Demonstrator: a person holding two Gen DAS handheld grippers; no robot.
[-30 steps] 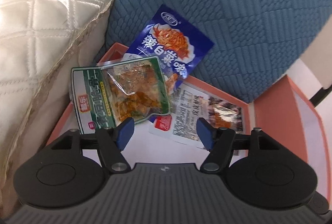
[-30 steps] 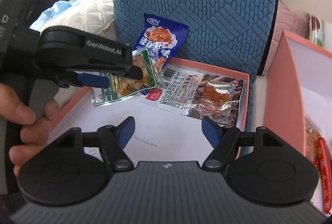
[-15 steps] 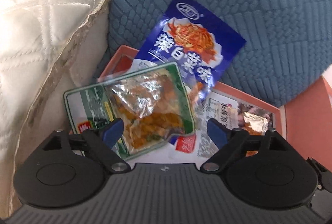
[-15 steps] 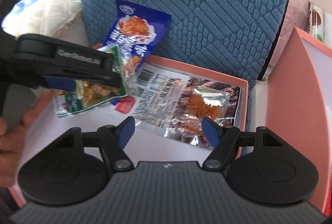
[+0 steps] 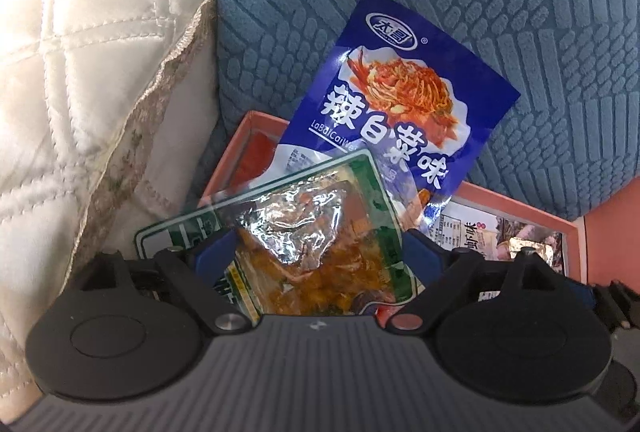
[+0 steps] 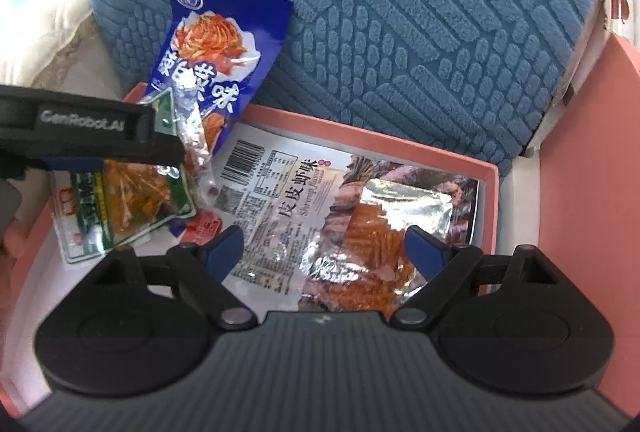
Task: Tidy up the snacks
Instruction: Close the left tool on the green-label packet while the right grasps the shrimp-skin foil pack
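Note:
Three snack packets lie in a pink box [image 6: 490, 183]. A green packet [image 5: 312, 244] lies at the box's left; my left gripper [image 5: 316, 252] is open with a finger on each side of it. It shows again in the right wrist view [image 6: 120, 207], with the left gripper [image 6: 100, 135] over it. A blue packet [image 5: 396, 103] leans upright against the cushion behind, also in the right wrist view [image 6: 216, 47]. A silver shrimp packet [image 6: 340, 216] lies flat; my right gripper [image 6: 324, 248] is open, straddling its near end.
A blue textured cushion [image 6: 400, 11] stands right behind the box. A cream quilted pillow [image 5: 80, 91] is on the left. A second pink box [image 6: 588, 191] stands to the right.
Both grippers moved forward and down into the box. The left now straddles the green packet, the right the shrimp packet. Both stayed open.

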